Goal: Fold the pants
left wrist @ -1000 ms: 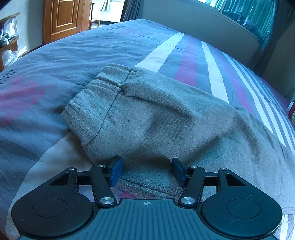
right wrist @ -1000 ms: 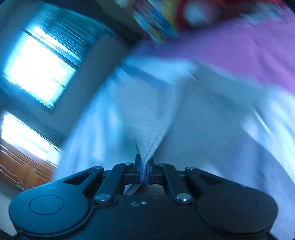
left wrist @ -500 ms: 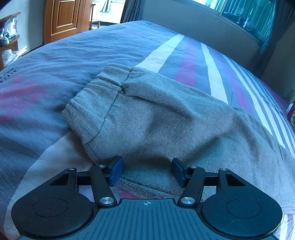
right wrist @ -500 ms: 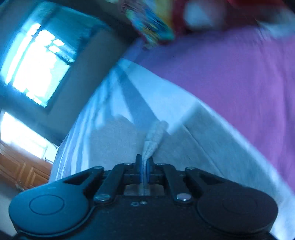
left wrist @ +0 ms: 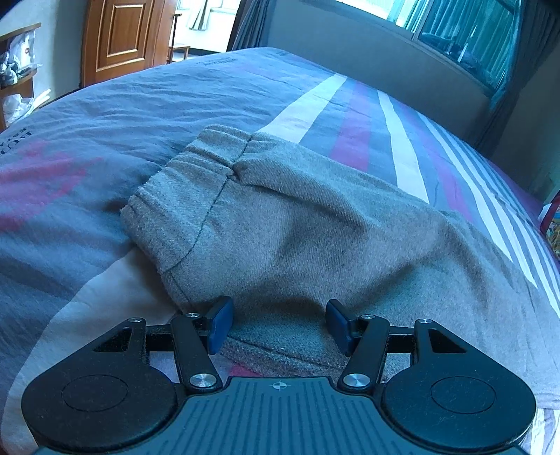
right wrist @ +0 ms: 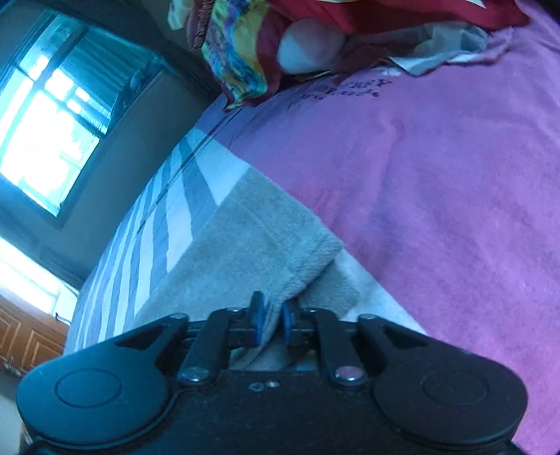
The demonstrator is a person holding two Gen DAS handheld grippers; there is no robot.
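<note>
Grey-brown pants (left wrist: 297, 238) lie on a striped bed, the elastic waistband (left wrist: 182, 196) at the left in the left wrist view. My left gripper (left wrist: 278, 323) is open, its blue pads either side of the near edge of the pants, holding nothing. In the right wrist view the pant leg end (right wrist: 252, 252) lies flat on the bed with its hem folded. My right gripper (right wrist: 273, 323) has its pads slightly apart, with the hem cloth running between them.
The striped bedspread (left wrist: 385, 140) covers the bed; a pink section (right wrist: 437, 192) lies to the right. Colourful pillows and cloth (right wrist: 245, 52) pile at the bed's head. A wooden door (left wrist: 115, 38) and window (left wrist: 472, 31) stand beyond the bed.
The right gripper has lowered the pant leg end onto the bed and its pads have parted from fully shut. The left gripper has stayed put.
</note>
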